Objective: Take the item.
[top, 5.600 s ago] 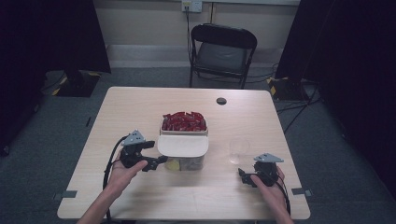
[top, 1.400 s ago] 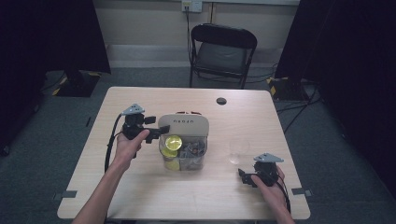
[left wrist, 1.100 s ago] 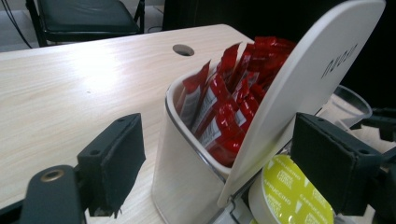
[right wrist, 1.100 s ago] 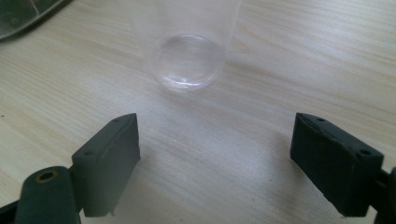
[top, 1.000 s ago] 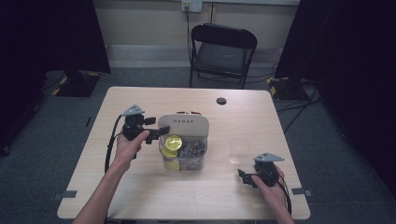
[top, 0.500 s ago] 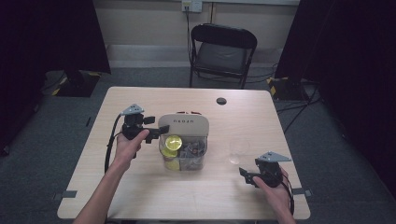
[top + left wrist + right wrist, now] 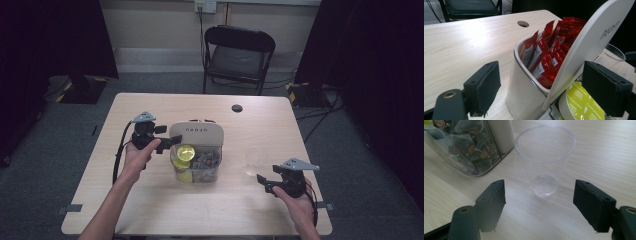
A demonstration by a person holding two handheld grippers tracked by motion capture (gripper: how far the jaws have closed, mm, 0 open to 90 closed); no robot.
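A white organiser box (image 7: 196,134) stands mid-table with its lid (image 7: 589,50) tipped up. Red sachets (image 7: 549,55) fill its rear bin. The clear front bin holds yellow capsules (image 7: 185,152) and tea bags (image 7: 207,162). My left gripper (image 7: 169,138) is open at the box's left side, with the raised lid and the box corner between its wide jaws; the lid's edge lies against one pad (image 7: 606,92). A clear plastic cup (image 7: 255,162) stands upright to the right of the box. My right gripper (image 7: 541,205) hovers just short of the cup (image 7: 545,157), open. Its jaws have just been closing slightly, with nothing between them.
A black folding chair (image 7: 237,55) stands beyond the far edge of the table. A dark cable hole (image 7: 237,108) sits in the tabletop behind the box. Bare wood lies in front of the box and at the far left.
Since the oldest frame the lid has swung up and my left gripper has moved to the box's left side. In the last second my right gripper has risen a little; the left has held still.
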